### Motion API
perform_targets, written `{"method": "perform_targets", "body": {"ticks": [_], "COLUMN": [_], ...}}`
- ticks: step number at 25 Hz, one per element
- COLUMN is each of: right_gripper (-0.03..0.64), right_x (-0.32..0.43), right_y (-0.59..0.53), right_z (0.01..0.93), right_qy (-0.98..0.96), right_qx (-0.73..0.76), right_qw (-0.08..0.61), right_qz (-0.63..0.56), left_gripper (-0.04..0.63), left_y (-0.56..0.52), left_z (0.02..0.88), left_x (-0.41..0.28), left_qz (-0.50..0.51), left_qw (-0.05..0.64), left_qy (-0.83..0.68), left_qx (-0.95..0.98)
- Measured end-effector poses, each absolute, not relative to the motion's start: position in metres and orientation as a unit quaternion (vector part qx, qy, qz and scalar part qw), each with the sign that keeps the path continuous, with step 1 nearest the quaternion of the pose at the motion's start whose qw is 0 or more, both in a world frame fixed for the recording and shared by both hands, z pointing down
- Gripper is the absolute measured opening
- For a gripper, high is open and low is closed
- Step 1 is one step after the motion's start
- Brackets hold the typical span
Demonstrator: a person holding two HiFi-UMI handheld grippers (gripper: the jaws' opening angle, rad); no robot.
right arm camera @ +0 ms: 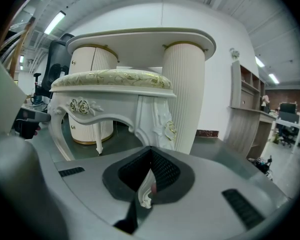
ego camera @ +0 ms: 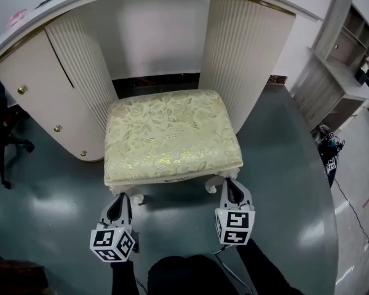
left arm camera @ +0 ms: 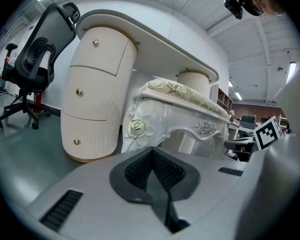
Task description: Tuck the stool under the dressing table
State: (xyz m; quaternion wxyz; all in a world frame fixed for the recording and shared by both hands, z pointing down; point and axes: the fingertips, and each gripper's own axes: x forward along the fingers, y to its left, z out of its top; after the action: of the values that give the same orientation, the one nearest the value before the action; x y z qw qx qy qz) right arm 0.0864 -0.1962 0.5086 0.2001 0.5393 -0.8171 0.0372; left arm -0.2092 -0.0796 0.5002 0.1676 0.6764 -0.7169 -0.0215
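The stool has a pale green floral cushion and white carved legs. It stands on the dark floor at the opening of the cream dressing table. Its far edge sits between the two ribbed pedestals and its near half sticks out towards me. My left gripper is low by the stool's front left leg, and its jaws are closed with nothing in them. My right gripper is by the front right leg, also closed and empty. The stool rises just ahead of the left gripper. The stool also stands just ahead of the right gripper.
A black office chair stands left of the table, also seen as the chair. A wooden shelf unit lines the right wall, with cables and gear on the floor by it. A dark skirting runs along the wall under the table.
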Motion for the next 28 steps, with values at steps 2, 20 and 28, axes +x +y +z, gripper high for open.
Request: {"method": "perform_targets", "body": {"ticks": [2,20,28], "right_gripper": [0.006,0.006,0.006], "right_x": [0.087,0.085,0.083], "right_y": [-0.196,-0.205,-0.206], "right_z": [0.511,0.515,0.517], "right_qy": [-0.818,-0.818,-0.814], "right_qx": [0.539,0.548,0.555], "right_qw": [0.197,0.173,0.169], "right_qz": [0.035,0.025,0.029], "left_gripper": [0.008,0.008,0.008], "left_y": [-0.079,-0.083,-0.088], "left_z": [0.503,0.508,0.509], "left_x": [-0.209,-0.208,-0.213], "left_qz": [-0.023,-0.022,-0.017], "left_qw": [0.167,0.145,0.150], "left_qy": [-0.720,-0.723,-0.724], "left_qx": [0.674,0.675,0.673]}}
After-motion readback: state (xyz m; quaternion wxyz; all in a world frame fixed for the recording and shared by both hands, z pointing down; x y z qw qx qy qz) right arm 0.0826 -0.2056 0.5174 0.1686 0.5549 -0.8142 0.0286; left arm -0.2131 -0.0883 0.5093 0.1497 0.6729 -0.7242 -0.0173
